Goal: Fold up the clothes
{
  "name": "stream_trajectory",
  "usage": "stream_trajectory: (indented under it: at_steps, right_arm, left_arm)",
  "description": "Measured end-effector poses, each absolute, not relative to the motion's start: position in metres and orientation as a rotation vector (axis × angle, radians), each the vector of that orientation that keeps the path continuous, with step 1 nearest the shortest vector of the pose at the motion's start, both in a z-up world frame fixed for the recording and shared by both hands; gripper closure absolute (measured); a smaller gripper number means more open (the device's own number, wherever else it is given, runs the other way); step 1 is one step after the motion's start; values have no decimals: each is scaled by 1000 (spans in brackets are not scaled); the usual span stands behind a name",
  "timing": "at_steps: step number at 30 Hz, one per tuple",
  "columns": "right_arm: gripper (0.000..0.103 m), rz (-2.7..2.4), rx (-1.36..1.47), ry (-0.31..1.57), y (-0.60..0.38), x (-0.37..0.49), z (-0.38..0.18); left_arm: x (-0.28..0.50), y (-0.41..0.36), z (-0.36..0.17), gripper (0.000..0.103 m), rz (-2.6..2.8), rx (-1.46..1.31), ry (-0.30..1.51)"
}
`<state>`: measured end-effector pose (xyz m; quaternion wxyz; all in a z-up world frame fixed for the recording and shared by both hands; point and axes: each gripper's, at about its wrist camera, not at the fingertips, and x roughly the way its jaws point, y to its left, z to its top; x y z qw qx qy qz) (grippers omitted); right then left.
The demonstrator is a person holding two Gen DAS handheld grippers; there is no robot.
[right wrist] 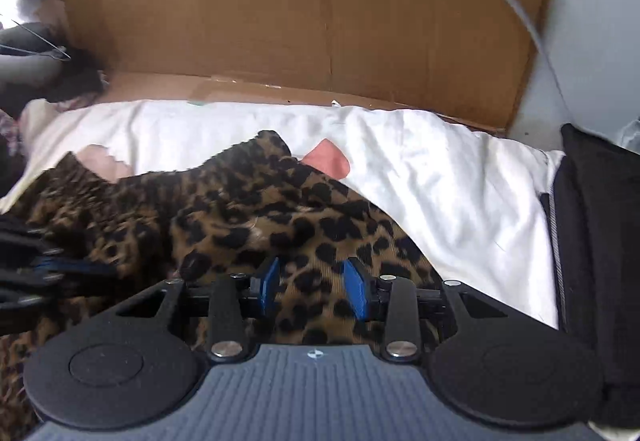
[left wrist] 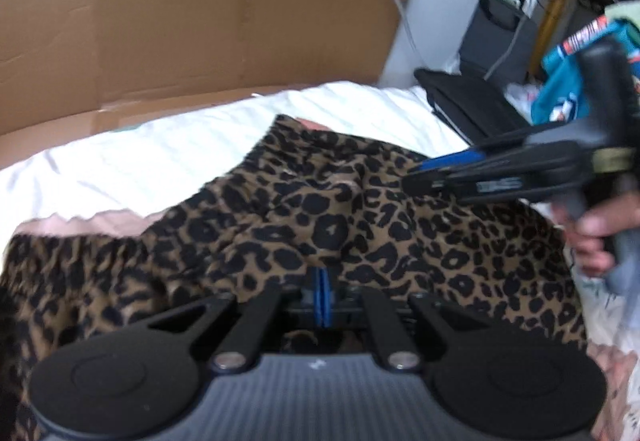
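A leopard-print garment (left wrist: 328, 217) lies rumpled on a white sheet (left wrist: 160, 157). My left gripper (left wrist: 322, 279) is shut, its blue pads pressed together on a raised fold of this garment. In the right wrist view it shows at the left edge, down on the cloth (right wrist: 248, 225). My right gripper (right wrist: 314, 283) is open, its blue pads (right wrist: 270, 283) apart over the leopard cloth, which shows flat between them without being pinched. In the left wrist view the right gripper (left wrist: 416, 177) reaches in from the right above the garment, held by a hand (left wrist: 592, 237).
A flattened cardboard box (right wrist: 320, 21) stands along the far side of the sheet (right wrist: 440, 169). A pink cloth (right wrist: 328, 159) peeks out under the garment. A black bag or garment (right wrist: 600, 241) lies at the right. Teal clothes (left wrist: 560, 81) and a gold table leg (left wrist: 554, 13) are far right.
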<state>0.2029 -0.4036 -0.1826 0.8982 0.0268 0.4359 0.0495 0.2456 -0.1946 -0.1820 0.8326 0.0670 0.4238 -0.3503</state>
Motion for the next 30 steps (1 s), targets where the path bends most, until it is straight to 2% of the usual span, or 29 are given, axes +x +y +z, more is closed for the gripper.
stream_trajectory:
  at_steps: [6, 10, 21, 30]
  right_arm:
    - [59, 119, 73, 903, -425, 158, -147]
    - [54, 111, 86, 925, -437, 137, -136]
    - [54, 121, 203, 953, -443, 129, -164]
    - [54, 110, 176, 980, -450, 104, -167]
  left_arm:
    - [274, -204, -209, 100, -659, 59, 974]
    - [283, -204, -215, 100, -646, 38, 980]
    - [261, -181, -160, 98, -694, 122, 891]
    - [253, -184, -196, 98, -673, 207, 1003]
